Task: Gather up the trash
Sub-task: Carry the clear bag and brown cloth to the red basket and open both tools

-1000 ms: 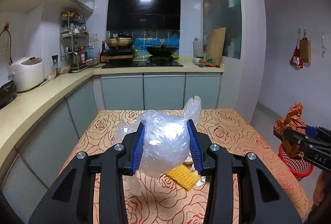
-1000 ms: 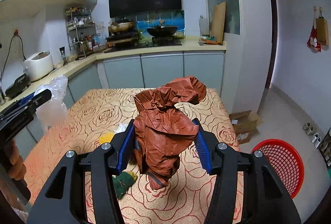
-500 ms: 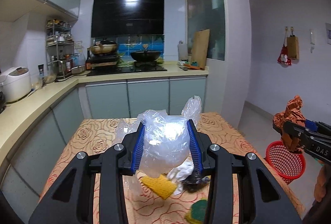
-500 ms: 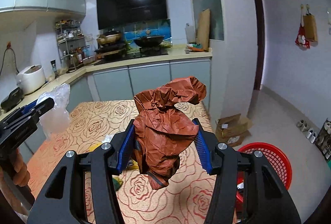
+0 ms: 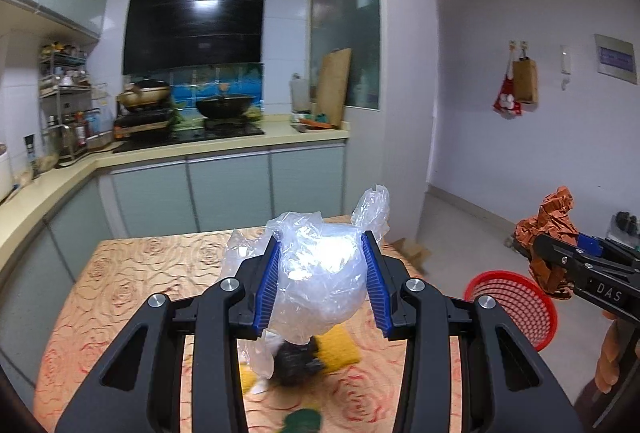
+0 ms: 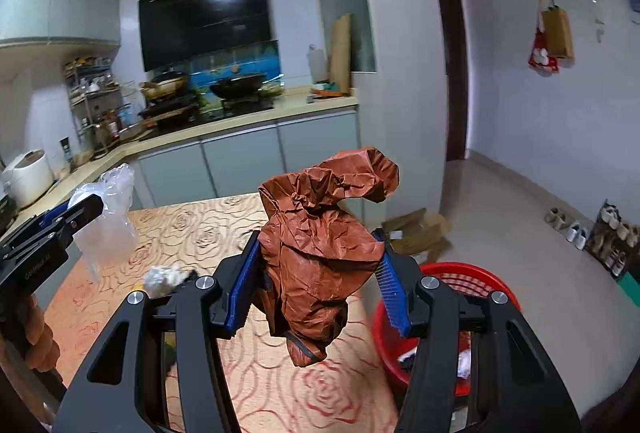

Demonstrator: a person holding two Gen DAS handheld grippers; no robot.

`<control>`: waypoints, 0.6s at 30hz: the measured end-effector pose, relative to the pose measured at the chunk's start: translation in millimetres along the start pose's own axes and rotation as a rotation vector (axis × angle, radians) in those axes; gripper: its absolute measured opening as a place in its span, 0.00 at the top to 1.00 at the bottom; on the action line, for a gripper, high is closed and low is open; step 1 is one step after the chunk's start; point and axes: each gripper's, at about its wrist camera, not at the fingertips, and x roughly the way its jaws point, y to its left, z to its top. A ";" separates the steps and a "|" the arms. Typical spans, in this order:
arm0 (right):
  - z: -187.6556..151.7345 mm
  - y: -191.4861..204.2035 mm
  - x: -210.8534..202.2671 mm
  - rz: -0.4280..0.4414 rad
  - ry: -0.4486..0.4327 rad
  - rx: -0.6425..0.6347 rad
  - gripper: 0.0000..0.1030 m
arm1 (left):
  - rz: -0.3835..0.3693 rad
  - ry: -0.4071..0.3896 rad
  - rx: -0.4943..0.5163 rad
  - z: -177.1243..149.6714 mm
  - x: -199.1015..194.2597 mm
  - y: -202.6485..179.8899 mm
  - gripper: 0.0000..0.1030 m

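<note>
We hold two black two-finger grippers with blue ribbed pads above a table covered in an orange cloth with a rose pattern (image 5: 132,273). Our left gripper (image 5: 322,283) is clenched on a crumpled clear plastic bag (image 5: 320,273); both pads press into its sides, and a loose tail of it sticks up past the right pad. From the right wrist view the same bag (image 6: 106,233) hangs off the left gripper (image 6: 86,211) over the table's left edge.

Our right gripper (image 6: 318,279) is clamped on a crumpled brown paper bag (image 6: 320,253), which bulges above the pads and hangs below them. In the left wrist view that bag (image 5: 546,233) and the right gripper (image 5: 548,253) sit beyond the table's right edge, above a round red plastic mesh basket (image 5: 516,303) standing on the floor. The right wrist view shows the basket (image 6: 460,273) just beside the table's right edge, with a few scraps already inside.

On the table, towards its near edge, lie a yellow sponge-like pad (image 5: 340,347), a dark crumpled lump (image 5: 294,365) touching it, and something green (image 5: 302,423) at the very front. A small wad of white paper (image 6: 162,275) shows in the right wrist view near them.
</note>
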 end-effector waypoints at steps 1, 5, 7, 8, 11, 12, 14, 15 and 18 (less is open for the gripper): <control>-0.8 -5.1 -0.7 -0.012 0.000 0.007 0.49 | -0.010 0.002 0.003 -0.2 2.0 -3.8 0.63; -3.5 -23.9 -3.0 -0.054 -0.005 0.031 0.49 | -0.055 0.011 0.013 0.2 13.0 -23.3 0.63; -5.7 -34.9 -5.0 -0.080 -0.006 0.044 0.49 | -0.084 0.018 0.019 -0.3 19.1 -35.1 0.63; -6.2 -39.2 -5.8 -0.088 -0.006 0.049 0.49 | -0.092 0.020 0.022 -0.2 21.3 -38.8 0.63; -9.2 -54.9 -9.1 -0.121 -0.005 0.069 0.49 | -0.125 0.026 0.035 -1.0 27.3 -53.0 0.63; -9.9 -59.3 -10.0 -0.131 -0.005 0.074 0.49 | -0.139 0.029 0.041 -1.5 30.6 -60.1 0.63; -11.0 -67.4 -12.0 -0.149 -0.006 0.082 0.49 | -0.157 0.034 0.046 -2.6 34.9 -67.5 0.63; -11.9 -71.1 -13.0 -0.157 -0.006 0.087 0.49 | -0.172 0.039 0.050 -3.4 38.7 -74.3 0.63; -14.4 -81.2 -14.4 -0.182 -0.005 0.099 0.49 | -0.210 0.051 0.059 -4.7 47.7 -91.0 0.64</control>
